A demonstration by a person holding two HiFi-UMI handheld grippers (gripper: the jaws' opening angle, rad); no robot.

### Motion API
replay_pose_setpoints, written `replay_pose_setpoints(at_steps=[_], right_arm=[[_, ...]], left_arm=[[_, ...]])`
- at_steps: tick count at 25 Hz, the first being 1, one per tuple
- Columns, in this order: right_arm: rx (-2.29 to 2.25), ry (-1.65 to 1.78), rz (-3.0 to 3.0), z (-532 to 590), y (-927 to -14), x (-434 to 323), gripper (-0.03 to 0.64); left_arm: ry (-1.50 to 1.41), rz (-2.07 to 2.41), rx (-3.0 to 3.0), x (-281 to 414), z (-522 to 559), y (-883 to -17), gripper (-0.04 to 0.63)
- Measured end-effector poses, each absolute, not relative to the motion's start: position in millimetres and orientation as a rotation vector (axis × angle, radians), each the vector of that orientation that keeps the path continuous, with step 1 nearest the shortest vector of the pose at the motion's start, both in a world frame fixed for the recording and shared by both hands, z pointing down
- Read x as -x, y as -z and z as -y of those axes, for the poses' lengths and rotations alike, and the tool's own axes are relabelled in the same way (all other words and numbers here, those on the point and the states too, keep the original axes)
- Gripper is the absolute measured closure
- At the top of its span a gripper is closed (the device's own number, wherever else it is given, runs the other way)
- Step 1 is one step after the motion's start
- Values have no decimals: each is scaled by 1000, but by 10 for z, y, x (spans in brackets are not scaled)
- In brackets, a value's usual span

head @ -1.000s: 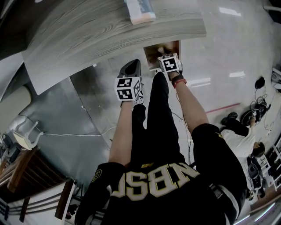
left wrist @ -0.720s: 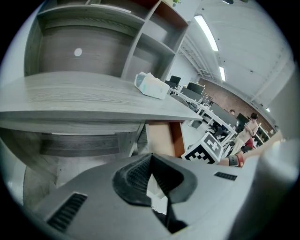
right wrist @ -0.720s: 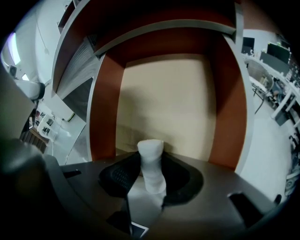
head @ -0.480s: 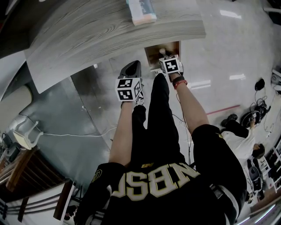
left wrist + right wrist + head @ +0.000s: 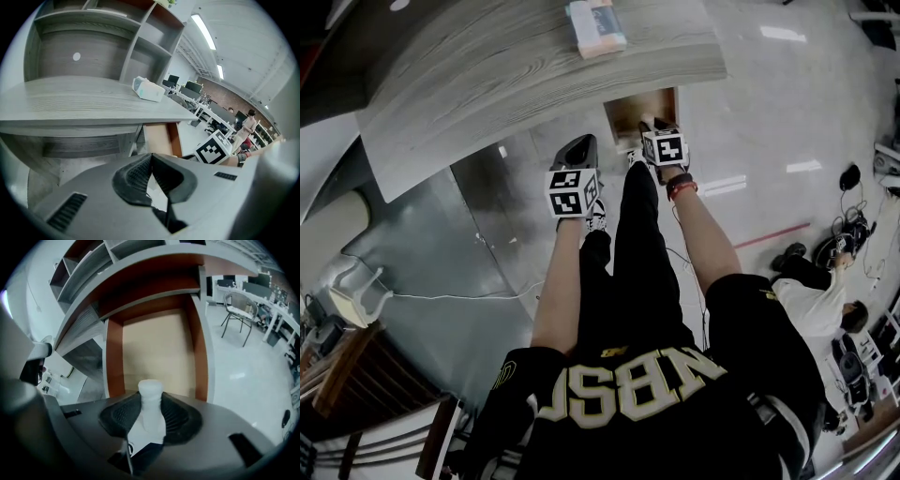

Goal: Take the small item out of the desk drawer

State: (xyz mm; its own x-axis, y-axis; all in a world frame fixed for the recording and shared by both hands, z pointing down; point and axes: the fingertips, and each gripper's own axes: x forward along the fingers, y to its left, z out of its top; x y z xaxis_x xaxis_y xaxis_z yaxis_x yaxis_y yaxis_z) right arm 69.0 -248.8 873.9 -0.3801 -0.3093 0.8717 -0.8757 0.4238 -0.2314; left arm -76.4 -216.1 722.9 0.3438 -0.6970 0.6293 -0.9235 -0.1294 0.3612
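Pale box (image 5: pixel 596 26), office chair (image 5: pixel 237 310)

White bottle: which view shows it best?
Right gripper view: white bottle dead centre, right gripper jaws just closed on its neck, open drawer behind. Head view hides it behind the marker cube; left gripper view shows only that cube.

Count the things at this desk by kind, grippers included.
Grippers: 2, left gripper and right gripper
Open drawer: 1
Small white bottle: 1, between the right gripper's jaws, which have just been closing
Pale box on desktop: 1
Total: 5
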Motion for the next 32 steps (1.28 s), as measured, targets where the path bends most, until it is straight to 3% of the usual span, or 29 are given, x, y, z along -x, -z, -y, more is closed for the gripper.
replay_pose_setpoints(at_steps=[18, 32], right_arm=[[-1166, -951, 1918, 2149, -8084, -880, 477], [-1381, -832, 2030, 2011, -6921, -979, 477]], left_arm=[[-400, 1419, -1928, 857, 1841, -6961, 583], [-361, 1470, -2036, 1028, 1752, -6292, 583]])
